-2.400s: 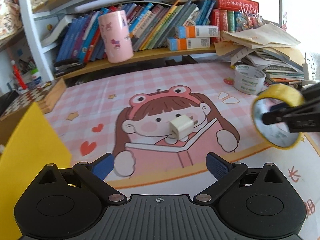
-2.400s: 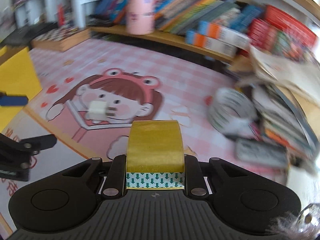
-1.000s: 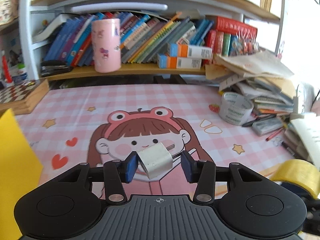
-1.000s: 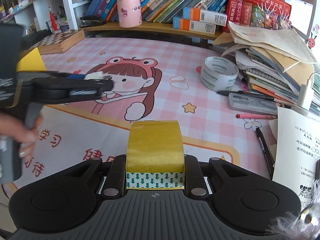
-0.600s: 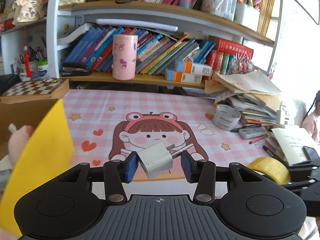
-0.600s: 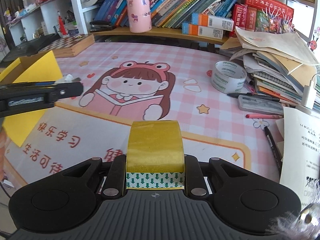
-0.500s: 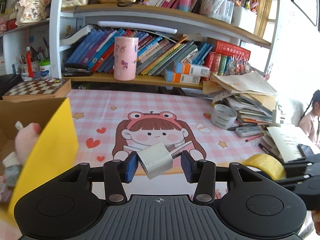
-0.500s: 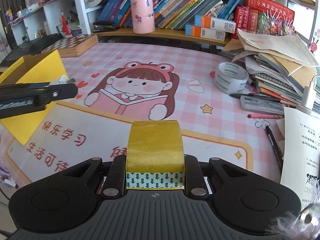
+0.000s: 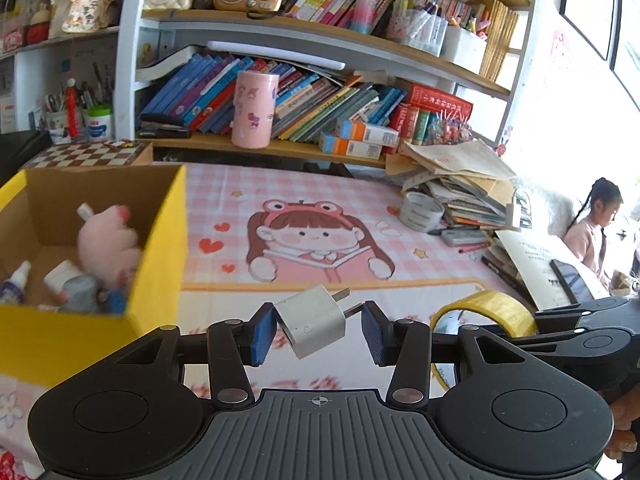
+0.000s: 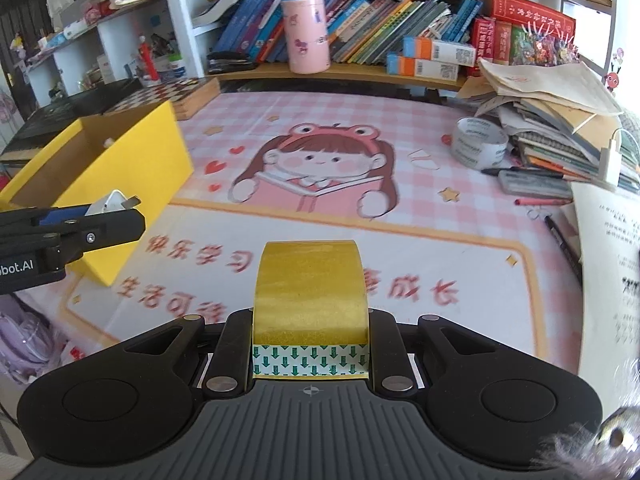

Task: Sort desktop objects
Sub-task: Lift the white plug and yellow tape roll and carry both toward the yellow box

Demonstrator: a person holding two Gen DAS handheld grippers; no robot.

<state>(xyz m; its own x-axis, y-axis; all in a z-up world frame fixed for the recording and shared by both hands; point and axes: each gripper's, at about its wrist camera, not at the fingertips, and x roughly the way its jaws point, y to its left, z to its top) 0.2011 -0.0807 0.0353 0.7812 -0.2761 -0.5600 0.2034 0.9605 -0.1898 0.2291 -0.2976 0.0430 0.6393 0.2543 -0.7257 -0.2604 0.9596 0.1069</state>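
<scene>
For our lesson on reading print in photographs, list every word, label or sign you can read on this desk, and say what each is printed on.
"obot.AI", start cut off: left gripper.
"快乐学习": desk mat.
"生活可", then blurred: desk mat.
"成长", start hidden by the yellow tape: desk mat.
Too small or blurred: white tape roll, book spines, paper sheet.
No print visible: white charger.

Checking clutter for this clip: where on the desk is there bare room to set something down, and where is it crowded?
Free: the desk mat from the yellow box across to the grey tape roll, and its near printed strip. Crowded: the right edge, with the paper stack, pens and a sheet, and the box floor, already holding a pink plush toy and small bottles.
</scene>
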